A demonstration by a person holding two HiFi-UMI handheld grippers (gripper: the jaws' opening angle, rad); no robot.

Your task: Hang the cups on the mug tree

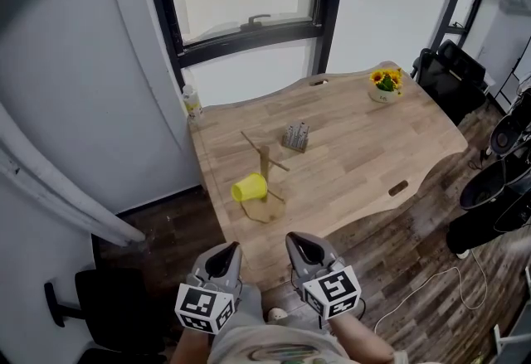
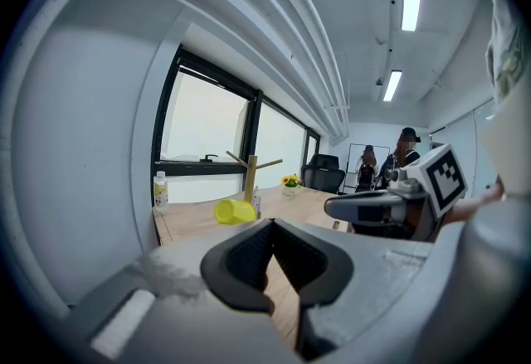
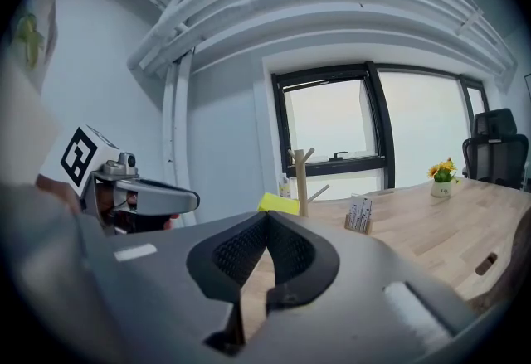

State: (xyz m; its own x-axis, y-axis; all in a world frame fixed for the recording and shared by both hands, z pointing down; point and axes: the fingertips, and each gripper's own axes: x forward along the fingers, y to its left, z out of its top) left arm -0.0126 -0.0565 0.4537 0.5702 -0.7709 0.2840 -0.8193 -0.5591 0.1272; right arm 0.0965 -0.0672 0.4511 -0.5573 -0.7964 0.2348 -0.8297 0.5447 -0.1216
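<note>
A wooden mug tree (image 1: 265,162) stands near the front left corner of the wooden table (image 1: 365,163). A yellow cup (image 1: 249,186) lies on its side against the tree's left, low by the base; whether it hangs on a peg I cannot tell. The tree (image 2: 250,176) and cup (image 2: 235,211) also show in the left gripper view, and the tree (image 3: 300,180) and cup (image 3: 278,204) in the right gripper view. My left gripper (image 1: 224,254) and right gripper (image 1: 302,245) are side by side before the table's front edge, both shut and empty, tips together (image 2: 271,221) (image 3: 269,215).
On the table are a small bottle (image 1: 192,102) at the back left, a card holder (image 1: 295,136) behind the tree and a sunflower pot (image 1: 385,82) at the far right. Black office chairs (image 1: 448,72) stand on the right, another (image 1: 108,304) at the lower left. People (image 2: 406,151) stand far off.
</note>
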